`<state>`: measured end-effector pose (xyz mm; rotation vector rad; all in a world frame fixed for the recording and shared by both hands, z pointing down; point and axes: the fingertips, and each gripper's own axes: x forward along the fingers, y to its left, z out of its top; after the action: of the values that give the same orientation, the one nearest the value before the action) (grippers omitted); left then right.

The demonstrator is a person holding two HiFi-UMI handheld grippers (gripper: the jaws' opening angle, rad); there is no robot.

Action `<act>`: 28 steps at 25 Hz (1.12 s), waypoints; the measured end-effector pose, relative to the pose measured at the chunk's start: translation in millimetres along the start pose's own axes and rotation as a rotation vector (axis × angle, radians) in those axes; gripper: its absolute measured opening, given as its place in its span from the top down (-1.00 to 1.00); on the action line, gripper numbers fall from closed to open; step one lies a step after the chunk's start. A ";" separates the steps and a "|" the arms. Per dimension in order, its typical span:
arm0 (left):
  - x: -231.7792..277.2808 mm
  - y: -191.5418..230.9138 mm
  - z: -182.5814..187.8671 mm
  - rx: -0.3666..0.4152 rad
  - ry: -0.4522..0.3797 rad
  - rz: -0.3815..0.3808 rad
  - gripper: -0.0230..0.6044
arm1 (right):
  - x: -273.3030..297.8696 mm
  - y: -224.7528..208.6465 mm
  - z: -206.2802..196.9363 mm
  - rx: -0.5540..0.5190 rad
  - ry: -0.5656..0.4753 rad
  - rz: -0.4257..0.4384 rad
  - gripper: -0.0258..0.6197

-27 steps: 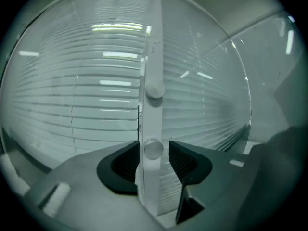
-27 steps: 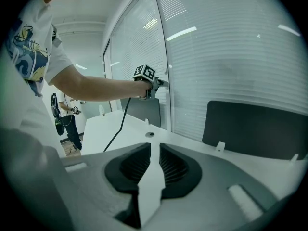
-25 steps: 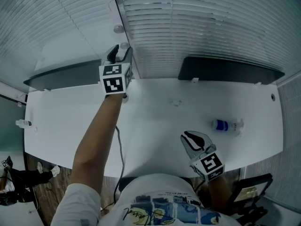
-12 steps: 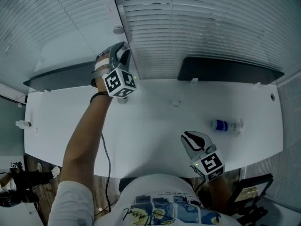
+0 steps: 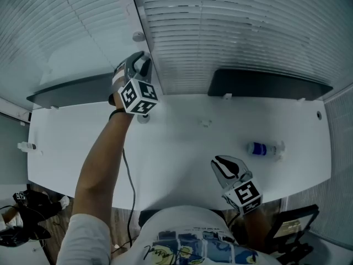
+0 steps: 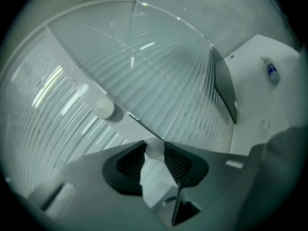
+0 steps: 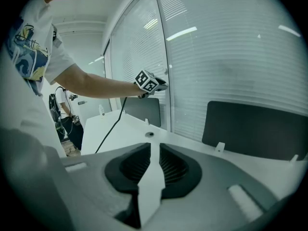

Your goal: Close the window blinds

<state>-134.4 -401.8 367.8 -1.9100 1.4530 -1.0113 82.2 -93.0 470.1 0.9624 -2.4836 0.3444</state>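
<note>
The left gripper reaches up to the white post between two sets of blinds. Its jaws have just been closing, and the fingertips now pinch a small white knob that sits right between them. A thin rod runs from that knob up and away past the fingertips. A second, larger white knob sits on the post further beyond the fingers, up and to their left in the left gripper view. The blinds spread out on both sides of the fingers and well above them, with their slats showing gaps of light.

The right gripper hangs low over the white desk, well apart from the blinds. Its fingers stand slightly spread with nothing between them, only bare desk showing through the gap. A small bottle lies on the desk off to the right of these fingers.
</note>
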 end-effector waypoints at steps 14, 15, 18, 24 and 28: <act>-3.7 13.0 -5.9 -0.909 -0.052 -0.022 0.51 | -0.6 -0.1 -1.0 0.000 -0.005 0.003 0.78; -3.9 13.4 -6.3 -0.943 -0.053 -0.027 0.51 | -0.6 0.3 -0.8 0.001 -0.004 0.004 0.78; -4.5 14.6 -8.0 -1.057 -0.056 -0.032 0.51 | -0.3 0.8 -0.9 -0.001 -0.004 0.004 0.78; -2.5 13.2 -10.6 -1.294 -0.094 -0.073 0.51 | -0.1 0.5 -1.1 0.003 0.001 0.004 0.78; -3.4 14.3 -9.4 -1.148 -0.073 -0.064 0.51 | -0.3 -1.9 0.5 -0.005 -0.007 0.000 0.78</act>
<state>-150.6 -402.3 361.4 -2.6763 2.1784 -0.0195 83.6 -94.4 469.6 0.9631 -2.4897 0.3358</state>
